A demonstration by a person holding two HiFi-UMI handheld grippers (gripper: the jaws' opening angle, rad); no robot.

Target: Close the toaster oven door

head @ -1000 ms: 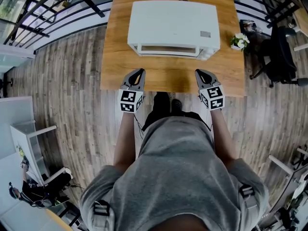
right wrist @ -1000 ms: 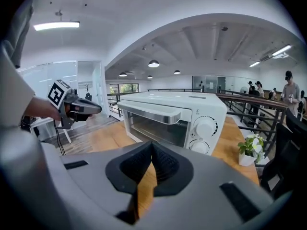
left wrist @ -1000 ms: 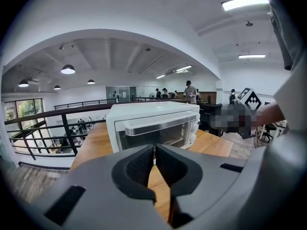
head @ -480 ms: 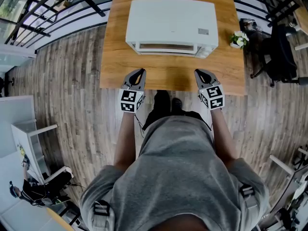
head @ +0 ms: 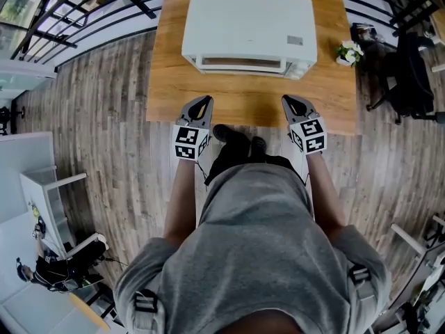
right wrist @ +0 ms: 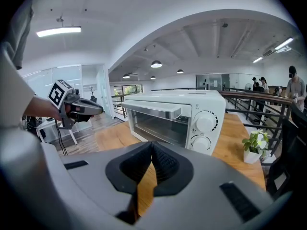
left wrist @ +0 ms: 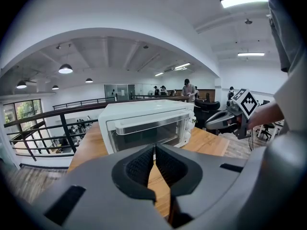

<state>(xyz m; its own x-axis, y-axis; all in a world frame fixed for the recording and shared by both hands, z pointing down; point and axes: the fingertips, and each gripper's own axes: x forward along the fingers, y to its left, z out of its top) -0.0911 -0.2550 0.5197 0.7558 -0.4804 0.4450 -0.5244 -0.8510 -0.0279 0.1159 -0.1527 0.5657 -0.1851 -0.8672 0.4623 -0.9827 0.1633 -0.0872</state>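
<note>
Head view: the toaster oven (head: 248, 30) sits toward the far side of the table (head: 243, 106), its door looking upright and shut under the handle (right wrist: 152, 108). Left gripper (head: 202, 101) and right gripper (head: 290, 101) hover at the near table edge, jaws pressed together on nothing, likely held clear of the door. Bare wood lies between, with a small plant (head: 346, 54) by the right edge.

The person reaches both forearms (head: 179, 197) forward, side by side and well apart. The left gripper (head: 200, 105) and right gripper (head: 292, 105) tilt slightly downward, each with its jaws closed together and nothing between them.
</note>
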